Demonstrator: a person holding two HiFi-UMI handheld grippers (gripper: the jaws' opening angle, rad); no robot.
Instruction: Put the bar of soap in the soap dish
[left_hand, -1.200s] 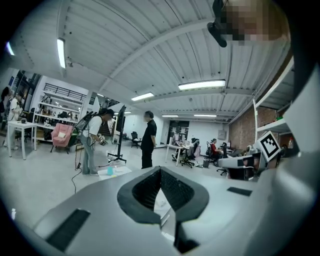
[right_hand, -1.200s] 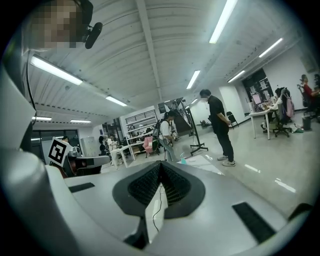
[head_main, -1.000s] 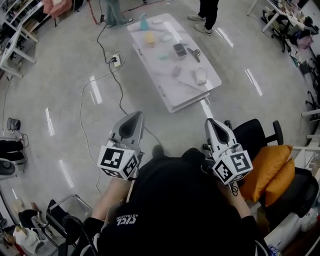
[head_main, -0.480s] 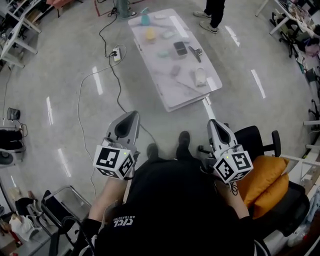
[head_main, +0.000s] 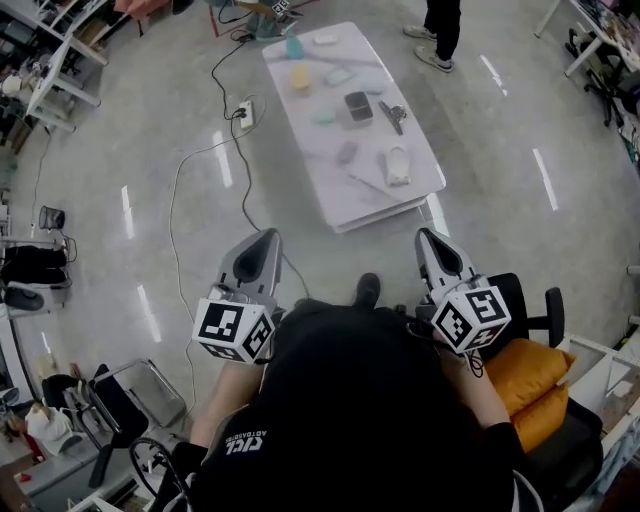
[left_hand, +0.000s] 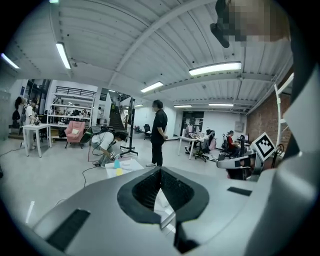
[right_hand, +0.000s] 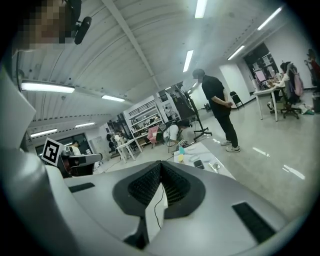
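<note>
A white table (head_main: 400, 195) stands on the floor some way ahead of me, and it also shows in the left gripper view (left_hand: 131, 166) and the right gripper view (right_hand: 220, 161). Small items lie on it: a yellow piece (head_main: 300, 75), a pale green oval (head_main: 338, 75), a teal bottle (head_main: 292, 45), a dark box (head_main: 358, 105) and a white lump (head_main: 398, 165). They are too small to tell which is the soap or the dish. My left gripper (head_main: 272, 234) and right gripper (head_main: 426, 235) are held at waist height, short of the table. Both are shut with nothing in them.
A power strip (head_main: 246, 113) and its cable (head_main: 178, 200) lie on the floor left of the table. An office chair with an orange cushion (head_main: 530, 375) is at my right. One person stands at the table's far end (head_main: 445, 30); another crouches there (left_hand: 105, 145). A chair frame (head_main: 120, 400) sits lower left.
I have stepped forward over the floor toward the table, and both grippers came along level in front of me. Their jaws stayed shut.
</note>
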